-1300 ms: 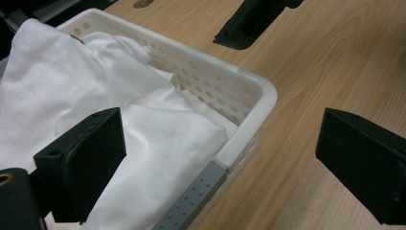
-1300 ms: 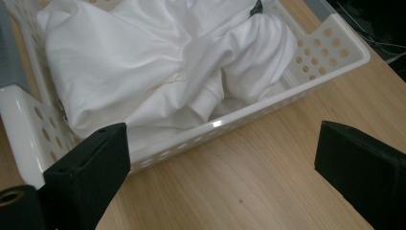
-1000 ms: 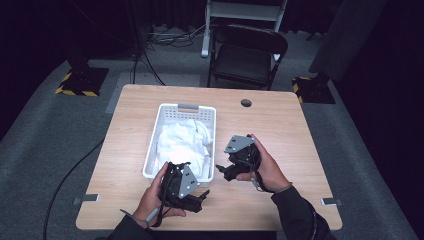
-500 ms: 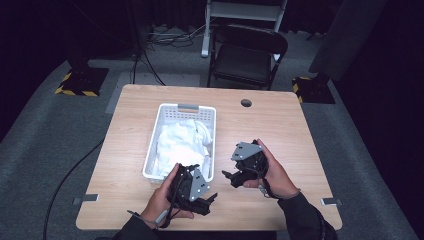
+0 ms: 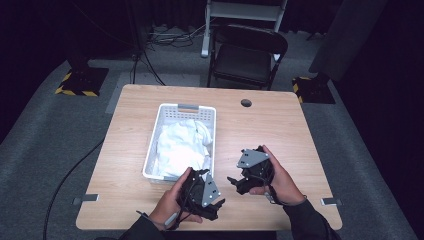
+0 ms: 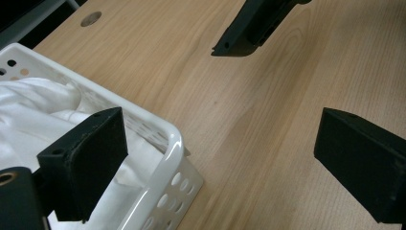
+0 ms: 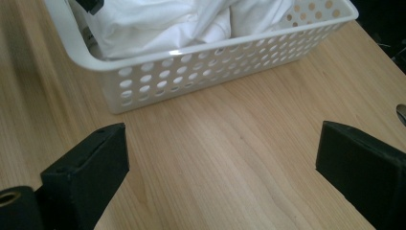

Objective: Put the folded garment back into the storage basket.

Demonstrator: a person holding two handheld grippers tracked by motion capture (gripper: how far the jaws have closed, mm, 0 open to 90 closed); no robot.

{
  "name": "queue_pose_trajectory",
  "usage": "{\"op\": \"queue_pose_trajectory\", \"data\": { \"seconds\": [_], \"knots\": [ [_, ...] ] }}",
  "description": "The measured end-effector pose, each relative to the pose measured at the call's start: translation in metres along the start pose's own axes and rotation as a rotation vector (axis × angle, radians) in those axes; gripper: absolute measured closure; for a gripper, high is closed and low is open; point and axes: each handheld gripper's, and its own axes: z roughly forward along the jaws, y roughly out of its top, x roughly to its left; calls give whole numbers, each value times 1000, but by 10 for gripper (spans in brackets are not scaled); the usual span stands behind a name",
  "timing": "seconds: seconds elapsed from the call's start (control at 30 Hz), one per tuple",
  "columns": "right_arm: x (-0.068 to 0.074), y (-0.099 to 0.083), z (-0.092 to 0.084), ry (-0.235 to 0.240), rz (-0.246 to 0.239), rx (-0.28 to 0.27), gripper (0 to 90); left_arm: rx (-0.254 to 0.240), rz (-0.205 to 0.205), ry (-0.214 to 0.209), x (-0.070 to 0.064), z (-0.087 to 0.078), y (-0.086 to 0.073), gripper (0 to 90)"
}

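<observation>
My left gripper [image 5: 214, 199], jaws spread and empty like my right gripper's [image 5: 235, 181], sits nearer the white cloth [image 5: 181, 144], just ahead in the basket [image 5: 151, 157].

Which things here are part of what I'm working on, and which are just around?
In the job:
white basket
white cloth in it
left claw, open
right claw, open

Just around:
folding chair
floor cables
table's round hole

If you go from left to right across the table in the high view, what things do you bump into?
White basket with white cloth in it → left gripper → right gripper. The small round hole in the table sits farther back, so I leave it out of the line.
</observation>
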Motion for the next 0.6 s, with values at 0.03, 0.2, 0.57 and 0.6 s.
{"op": "queue_pose_trajectory", "data": {
  "seconds": [0.03, 0.2, 0.57, 0.6],
  "knots": [
    [0, -2, 0, -2, -3, 4, 41, -1, 7, 0, -2, 1, 1, 40],
    [2, -11, -1, -3, 0, 16, 41, 6, 25, -13, -7, 4, 3, 41],
    [6, -39, -3, -6, 12, 54, 40, 27, 46, -71, -21, 19, 6, 51],
    [6, -41, -3, -6, 15, 57, 39, 34, 47, -76, -22, 20, 6, 52]
  ]
}}
